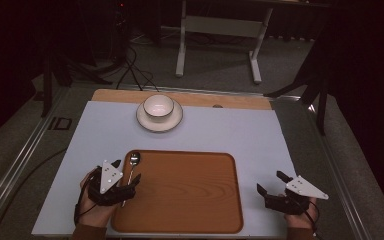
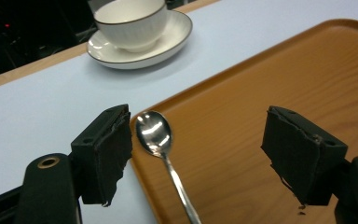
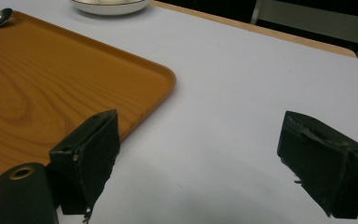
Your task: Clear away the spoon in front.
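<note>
Between left gripper jaws, spread wide, spoon handle end cut off at frame bottom, bowl nr left jaw, on tray edge, right gripper jaws apart over bare mat.

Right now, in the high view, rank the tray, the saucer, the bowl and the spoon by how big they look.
1. Tray, by far the largest.
2. Saucer, under the bowl.
3. Bowl, sitting on the saucer and narrower than it.
4. Spoon, a thin sliver at the tray's far left corner.
</note>
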Available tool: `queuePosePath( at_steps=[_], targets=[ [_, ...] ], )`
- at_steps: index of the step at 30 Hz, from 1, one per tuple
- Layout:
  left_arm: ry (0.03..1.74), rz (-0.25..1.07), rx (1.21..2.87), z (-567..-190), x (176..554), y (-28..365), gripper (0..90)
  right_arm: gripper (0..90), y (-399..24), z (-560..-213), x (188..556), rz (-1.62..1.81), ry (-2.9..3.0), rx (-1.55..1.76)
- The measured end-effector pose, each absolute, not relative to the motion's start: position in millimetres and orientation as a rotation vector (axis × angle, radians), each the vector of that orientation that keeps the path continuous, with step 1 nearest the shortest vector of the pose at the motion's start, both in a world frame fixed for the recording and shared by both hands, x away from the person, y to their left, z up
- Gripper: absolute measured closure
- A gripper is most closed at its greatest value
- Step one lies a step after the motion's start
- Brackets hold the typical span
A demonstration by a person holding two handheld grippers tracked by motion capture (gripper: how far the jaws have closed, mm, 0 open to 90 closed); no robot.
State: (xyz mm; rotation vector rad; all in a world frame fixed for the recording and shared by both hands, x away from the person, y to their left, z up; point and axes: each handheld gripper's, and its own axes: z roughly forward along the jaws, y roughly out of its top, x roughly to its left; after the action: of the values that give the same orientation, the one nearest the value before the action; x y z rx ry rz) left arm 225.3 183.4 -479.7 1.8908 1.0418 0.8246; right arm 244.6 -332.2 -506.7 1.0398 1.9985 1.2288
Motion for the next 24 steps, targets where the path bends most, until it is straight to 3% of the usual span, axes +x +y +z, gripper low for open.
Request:
queuePosePath(
  at_steps=[24],
  targets=[
    [1.195,0.879,1.73,-476.0,244.0,230.6,23.4,12.8,-336.0,-506.4,244.6,1.227,1.976,1.051]
  ],
)
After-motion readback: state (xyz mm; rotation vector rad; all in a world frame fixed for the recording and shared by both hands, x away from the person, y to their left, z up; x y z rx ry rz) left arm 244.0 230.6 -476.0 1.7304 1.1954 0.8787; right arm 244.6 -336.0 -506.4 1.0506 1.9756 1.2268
